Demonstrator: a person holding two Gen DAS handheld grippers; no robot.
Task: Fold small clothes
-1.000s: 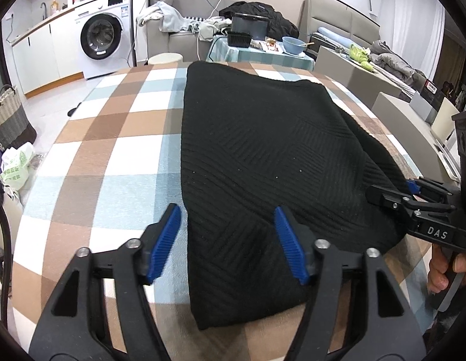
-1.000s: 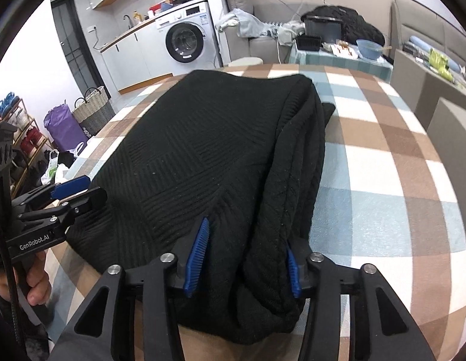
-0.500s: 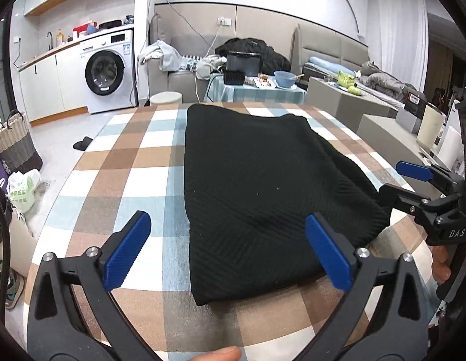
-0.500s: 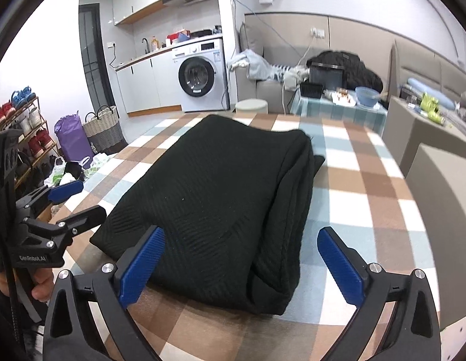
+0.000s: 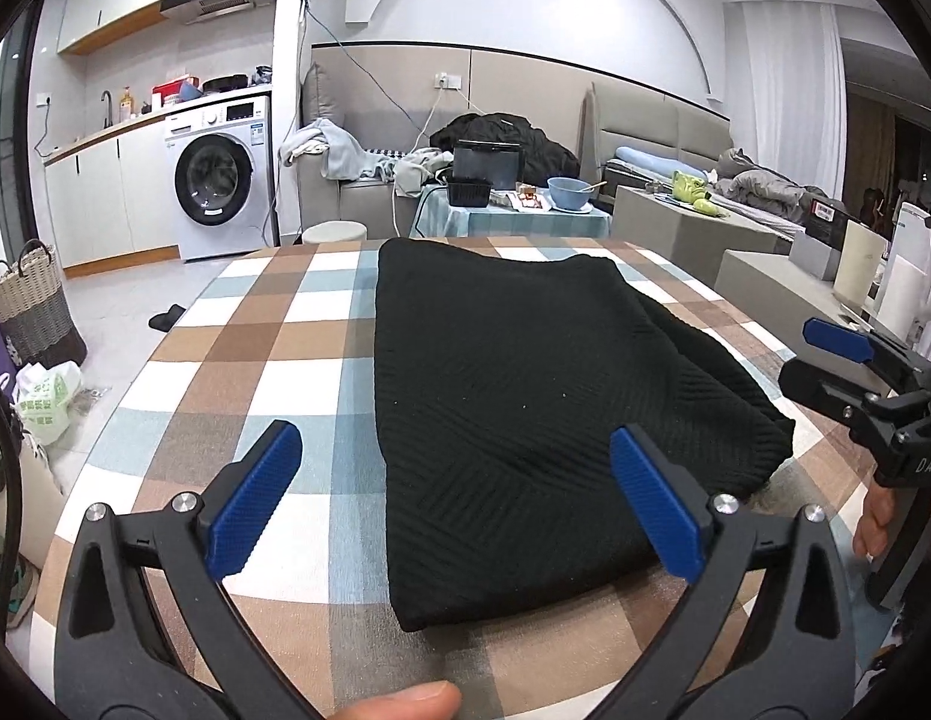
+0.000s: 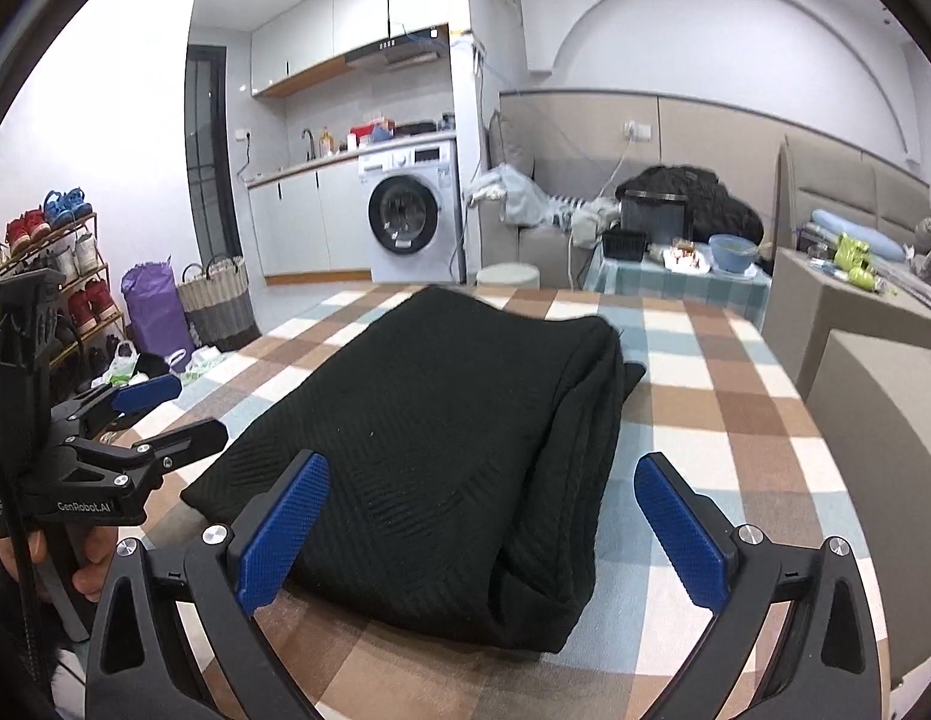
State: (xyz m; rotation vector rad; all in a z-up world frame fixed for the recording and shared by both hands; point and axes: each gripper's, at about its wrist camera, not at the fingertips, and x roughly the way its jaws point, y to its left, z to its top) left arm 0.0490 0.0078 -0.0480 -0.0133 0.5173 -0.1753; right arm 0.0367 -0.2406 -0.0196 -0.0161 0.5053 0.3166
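Checked brown, blue and white cloth covers the table (image 5: pixel 273 360). On it lies a black ribbed knit (image 5: pixel 525 396), folded into a thick rectangle, maybe a sweater. Left gripper (image 5: pixel 459 498) and right gripper (image 6: pixel 474 519) gape wide, just short of its near edge, touching nothing.

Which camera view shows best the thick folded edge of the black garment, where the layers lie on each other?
The right wrist view: the black garment turns its stacked side edge toward the camera, so the layers show. The left wrist view shows mainly its flat top; that edge is only a thin outline at far right.
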